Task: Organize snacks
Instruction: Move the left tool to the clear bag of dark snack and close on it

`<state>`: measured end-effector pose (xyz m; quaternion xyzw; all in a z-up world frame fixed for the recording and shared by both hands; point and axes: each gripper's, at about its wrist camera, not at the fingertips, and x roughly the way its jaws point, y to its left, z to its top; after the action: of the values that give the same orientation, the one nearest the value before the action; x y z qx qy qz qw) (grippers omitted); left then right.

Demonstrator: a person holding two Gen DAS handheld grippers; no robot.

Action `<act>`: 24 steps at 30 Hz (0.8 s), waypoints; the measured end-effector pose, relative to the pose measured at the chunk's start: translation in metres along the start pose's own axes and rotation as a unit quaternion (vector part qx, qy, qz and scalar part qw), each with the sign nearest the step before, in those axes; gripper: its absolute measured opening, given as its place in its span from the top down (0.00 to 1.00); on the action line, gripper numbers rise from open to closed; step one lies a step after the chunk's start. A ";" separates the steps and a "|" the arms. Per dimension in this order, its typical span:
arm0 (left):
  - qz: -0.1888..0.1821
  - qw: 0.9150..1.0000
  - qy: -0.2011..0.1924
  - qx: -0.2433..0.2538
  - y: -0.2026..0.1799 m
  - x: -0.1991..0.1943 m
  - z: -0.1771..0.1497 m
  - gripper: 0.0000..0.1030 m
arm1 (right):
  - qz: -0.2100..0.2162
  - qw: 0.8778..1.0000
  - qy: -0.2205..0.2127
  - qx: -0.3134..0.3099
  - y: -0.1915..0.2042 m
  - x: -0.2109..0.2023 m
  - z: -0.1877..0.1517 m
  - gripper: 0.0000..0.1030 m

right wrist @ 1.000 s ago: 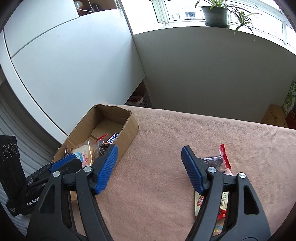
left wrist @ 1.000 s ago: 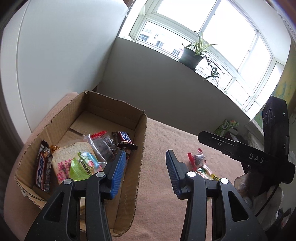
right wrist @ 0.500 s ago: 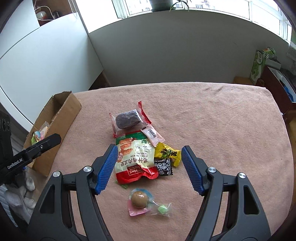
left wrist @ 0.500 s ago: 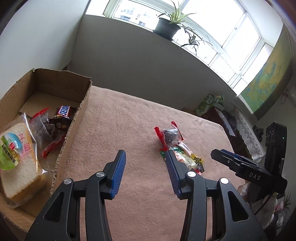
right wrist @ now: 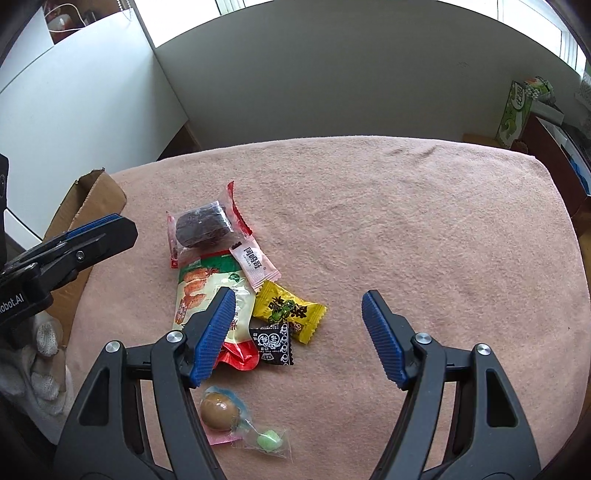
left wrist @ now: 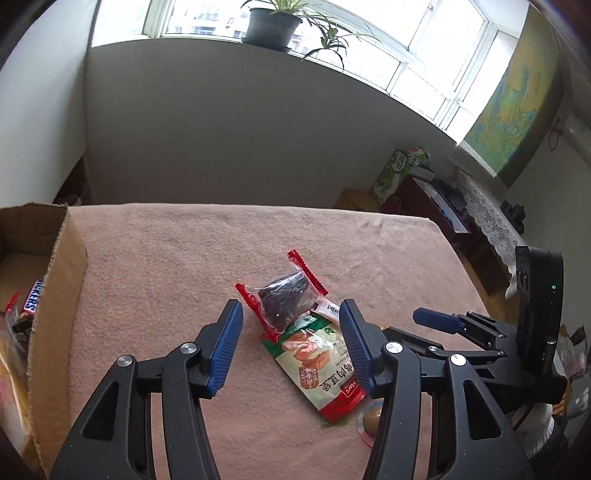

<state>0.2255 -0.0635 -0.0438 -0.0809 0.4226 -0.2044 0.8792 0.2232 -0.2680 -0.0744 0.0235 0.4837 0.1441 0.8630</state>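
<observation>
With left tool [left wrist: 290,345] just widening, empty, over the dark plum pack [left wrist: 284,302], we're nearer; right tool [right wrist: 297,332] wide, empty.

Snack packets [right wrist: 236,280] heaped mid-cloth; cardboard box [left wrist: 55,295] left, part-filled.

Past my table's pink cloth [left wrist: 184,258] a grey wall [left wrist: 221,129] runs under the window [left wrist: 424,55], where a potted plant [left wrist: 271,24] sits on the sill. A map [left wrist: 517,96] hangs to the right, above a lace-covered shelf [left wrist: 491,225]. A green carton [right wrist: 517,110] stands beyond the table's far corner.
</observation>
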 end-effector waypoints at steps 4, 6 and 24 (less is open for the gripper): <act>0.002 0.999 0.035 0.018 0.001 0.025 0.000 0.48 | -0.005 1.000 0.010 -0.029 0.007 0.013 0.002 0.29; 0.013 0.999 0.039 0.028 0.000 0.031 -0.001 0.48 | -0.017 0.999 0.011 -0.047 0.012 0.018 0.003 0.29; 0.042 0.996 0.067 0.027 0.015 0.060 0.003 0.50 | -0.028 0.995 0.013 -0.093 0.025 0.033 0.007 0.29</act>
<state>0.2660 -0.0760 -0.0890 -0.0252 0.4781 -0.1835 0.8585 0.2401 -0.2340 -0.0935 -0.0723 0.4796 0.1647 0.8589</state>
